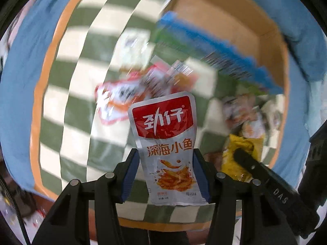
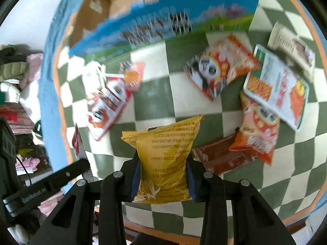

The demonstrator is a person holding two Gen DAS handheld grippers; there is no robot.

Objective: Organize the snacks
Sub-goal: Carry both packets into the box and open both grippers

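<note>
- Left gripper [image 1: 166, 173]: jaws clenched on a silver fish-snack packet [image 1: 165, 143], low centre of the left view.
- Right gripper [image 2: 163, 175]: jaws clenched on a yellow packet [image 2: 165, 161], low centre.
- Step, as I judge it: both packets are lifted clear of the checkered bench [image 2: 155, 100].
- Next calls for carrying them to the cardboard box [image 2: 96, 12] at upper left, clear of its blue flap [image 2: 163, 20].

Fish-snack packet [image 1: 166, 149] between left gripper [image 1: 166, 171] jaws

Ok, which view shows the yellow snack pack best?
Right wrist view: the yellow snack pack sits sharp and whole, pinched in the right gripper. Left wrist view catches only a blurred part of it.
</note>
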